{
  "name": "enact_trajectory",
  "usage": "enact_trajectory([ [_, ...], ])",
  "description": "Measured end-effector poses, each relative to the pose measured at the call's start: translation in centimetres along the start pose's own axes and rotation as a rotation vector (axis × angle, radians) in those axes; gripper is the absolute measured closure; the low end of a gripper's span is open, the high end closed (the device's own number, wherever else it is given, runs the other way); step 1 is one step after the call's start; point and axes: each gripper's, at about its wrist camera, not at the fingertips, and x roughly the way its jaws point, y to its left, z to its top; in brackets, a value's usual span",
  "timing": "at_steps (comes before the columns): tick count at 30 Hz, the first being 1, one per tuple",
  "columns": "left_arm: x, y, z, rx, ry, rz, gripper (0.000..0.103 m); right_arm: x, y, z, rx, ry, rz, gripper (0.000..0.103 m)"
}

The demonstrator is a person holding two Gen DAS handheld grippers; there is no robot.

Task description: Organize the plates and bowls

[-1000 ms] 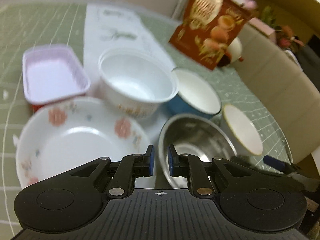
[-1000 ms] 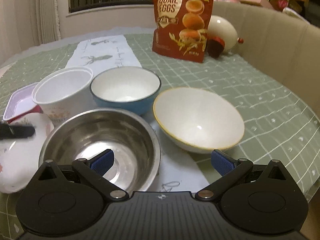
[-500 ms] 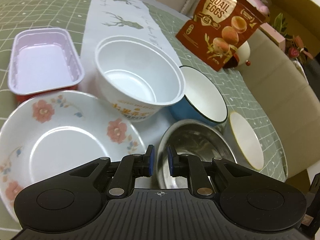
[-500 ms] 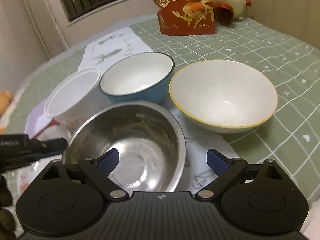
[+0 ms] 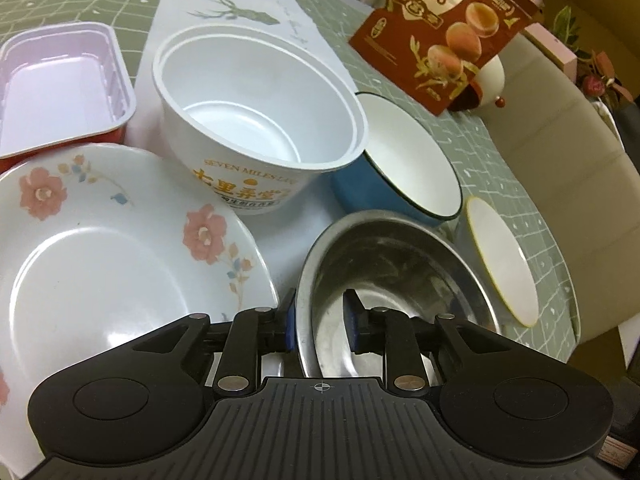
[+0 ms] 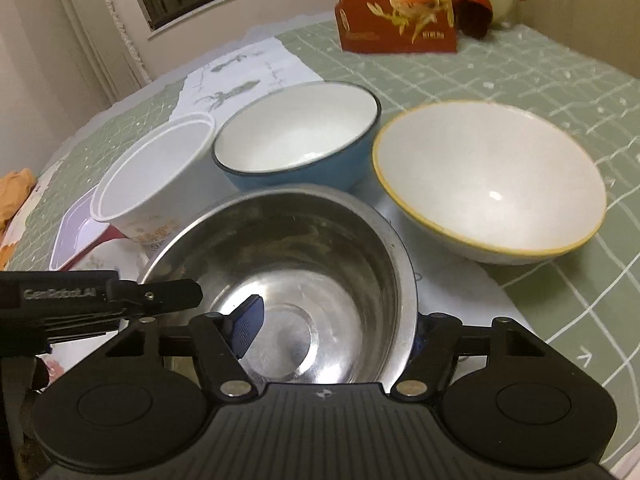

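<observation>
Left wrist view: the left gripper [image 5: 320, 322] is opening its fingers, straddling the near-left rim of the steel bowl [image 5: 400, 256] without pressing it. The right gripper [image 6: 334, 330] is closing its fingers over that bowl's right wall, not yet clenched. Beside the steel bowl are sitting the floral plate [image 5: 100, 248], white tub [image 5: 260, 120], blue bowl [image 5: 408, 160] and yellow-rimmed bowl [image 6: 488, 180], all on the green surface [image 6: 560, 80].
</observation>
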Motion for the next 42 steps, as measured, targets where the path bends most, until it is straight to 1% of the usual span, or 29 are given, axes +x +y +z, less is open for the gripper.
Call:
enact_trajectory([
  [2, -1.1, -0.3, -0.2, 0.014, -0.029, -0.007, 0.078, -1.3, 0.7, 0.0, -0.025, -0.039, -0.01, 0.034],
  [4, -3.0, -0.3, -0.3, 0.022, -0.068, -0.016, 0.078, -2.9, 1.7, 0.1, -0.062, -0.088, -0.012, 0.034],
  [6, -5.8, 0.2, -0.1, 0.024, -0.118, -0.023, 0.078, -4.6, 3.1, 0.2, -0.104, -0.14, -0.001, 0.034],
  [8, -8.5, 1.2, 0.2, 0.015, -0.17, -0.016, 0.078, -5.6, 4.6, 0.5, -0.129, -0.165, 0.032, 0.033],
  [11, -11.6, 3.6, 0.7, -0.005, -0.223, 0.006, 0.078, -5.7, 7.6, 1.0, -0.174, -0.154, 0.106, 0.033],
  [14, -13.6, 6.4, 0.7, -0.048, -0.248, 0.054, 0.078, -4.2, 10.7, 0.9, -0.203, -0.1, 0.166, 0.031],
  [16, -14.5, 7.8, 0.6, -0.059, -0.26, 0.093, 0.078, -2.9, 12.5, 0.5, -0.218, -0.052, 0.195, 0.031],
  [19, -14.8, 9.0, 0.4, -0.066, -0.262, 0.139, 0.077, -1.3, 14.8, -0.4, -0.248, -0.005, 0.206, 0.031],
  [23, -14.2, 10.2, 0.2, -0.069, -0.233, 0.178, 0.077, 0.3, 16.8, -1.3, -0.277, 0.009, 0.18, 0.03],
  [30, -12.6, 10.8, -0.3, -0.06, -0.175, 0.225, 0.077, 1.0, 17.4, -2.3, -0.292, 0.016, 0.146, 0.03],
  [33, -12.4, 10.8, -0.5, -0.053, -0.17, 0.235, 0.077, 1.3, 17.4, -2.6, -0.298, 0.021, 0.136, 0.03],
  [42, -12.3, 11.0, -0.8, -0.055, -0.159, 0.234, 0.078, 2.2, 17.3, -3.0, -0.298, 0.04, 0.125, 0.03],
])
